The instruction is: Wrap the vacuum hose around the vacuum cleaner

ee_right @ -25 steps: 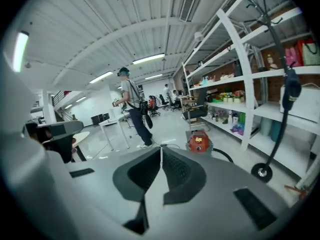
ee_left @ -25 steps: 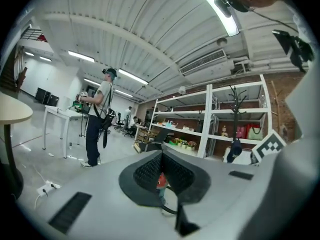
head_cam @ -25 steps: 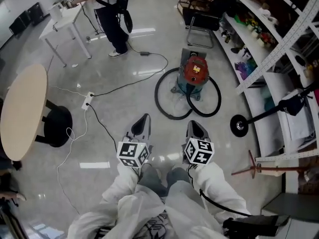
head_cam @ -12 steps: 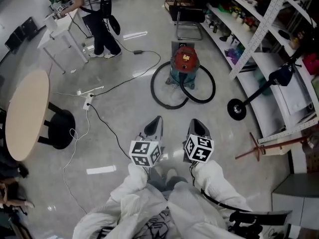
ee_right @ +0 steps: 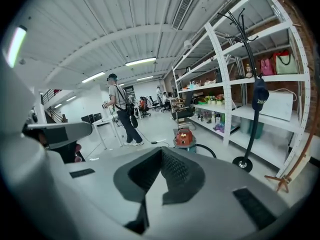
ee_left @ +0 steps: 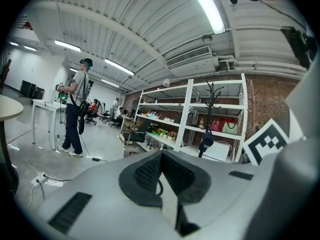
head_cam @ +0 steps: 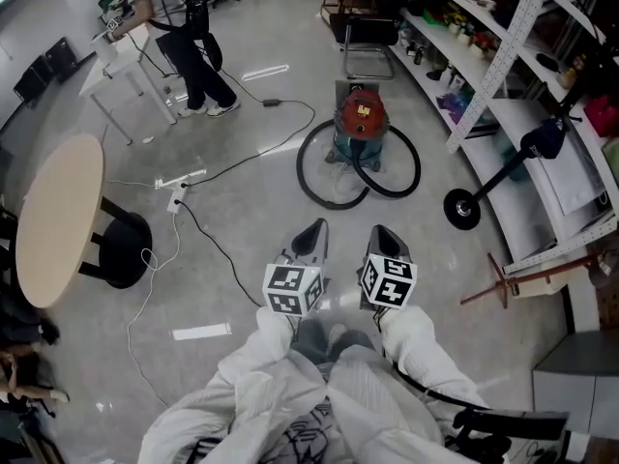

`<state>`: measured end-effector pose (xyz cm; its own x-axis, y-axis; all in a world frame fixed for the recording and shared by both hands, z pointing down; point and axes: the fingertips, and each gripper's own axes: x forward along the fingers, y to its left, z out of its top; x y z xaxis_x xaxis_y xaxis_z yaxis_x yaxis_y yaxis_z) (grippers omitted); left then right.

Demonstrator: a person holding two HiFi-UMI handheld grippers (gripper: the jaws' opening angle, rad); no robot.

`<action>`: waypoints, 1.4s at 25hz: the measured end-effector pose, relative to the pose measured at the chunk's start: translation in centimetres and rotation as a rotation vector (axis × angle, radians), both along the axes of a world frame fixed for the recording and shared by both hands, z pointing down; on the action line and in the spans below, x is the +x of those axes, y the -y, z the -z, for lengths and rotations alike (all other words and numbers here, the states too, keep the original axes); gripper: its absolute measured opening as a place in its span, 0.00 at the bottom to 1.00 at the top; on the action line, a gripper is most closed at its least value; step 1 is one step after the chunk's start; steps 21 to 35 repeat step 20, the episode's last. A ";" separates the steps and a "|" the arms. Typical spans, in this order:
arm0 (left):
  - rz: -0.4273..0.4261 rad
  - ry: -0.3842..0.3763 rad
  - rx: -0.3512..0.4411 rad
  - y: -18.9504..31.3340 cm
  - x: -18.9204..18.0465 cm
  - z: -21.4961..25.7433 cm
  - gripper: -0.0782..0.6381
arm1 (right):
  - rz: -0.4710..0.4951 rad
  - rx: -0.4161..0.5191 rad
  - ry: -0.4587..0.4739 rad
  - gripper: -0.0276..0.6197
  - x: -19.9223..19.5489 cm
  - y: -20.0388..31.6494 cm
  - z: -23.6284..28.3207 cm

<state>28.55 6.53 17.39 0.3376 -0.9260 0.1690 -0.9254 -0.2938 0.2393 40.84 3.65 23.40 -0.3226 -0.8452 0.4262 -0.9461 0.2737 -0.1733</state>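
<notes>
The vacuum cleaner (head_cam: 360,122), red on top with a teal body, stood on the glossy grey floor well ahead of the person, just in front of a black chair (head_cam: 362,39) and beside the long shelving rack (head_cam: 503,37). The black vacuum hose (head_cam: 301,174) lay on the floor in 2 wide loops that overlapped at the cleaner's base, 1 spreading to its left and 1 to its right. From that distance it looked as though the hose ran from the body and was not wound up onto it, but the join was too small to tell.

Both grippers were held low and close to the person's white-sleeved arms, side by side, pointing toward the cleaner and well apart from it. The left gripper (ee_left: 161,153) had its 2 jaws pressed together with nothing between the pads. The right gripper (ee_right: 161,150) was likewise closed tight and empty, with the cleaner showing beyond its tips.

To the right of the cleaner a coat stand (head_cam: 462,209) rested on its round black base. On the left were a round wooden table (head_cam: 58,222) and a black stool (head_cam: 118,249), with a power strip (head_cam: 177,199) and its cables trailing across the floor. Farther back, another person (head_cam: 184,37) stood at a white table (head_cam: 121,61).
</notes>
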 end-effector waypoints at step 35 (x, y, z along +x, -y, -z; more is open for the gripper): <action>-0.018 0.003 0.013 0.8 -1.8 0.4 0.11 | -0.006 0.020 -0.067 0.06 -1.2 0.7 0.2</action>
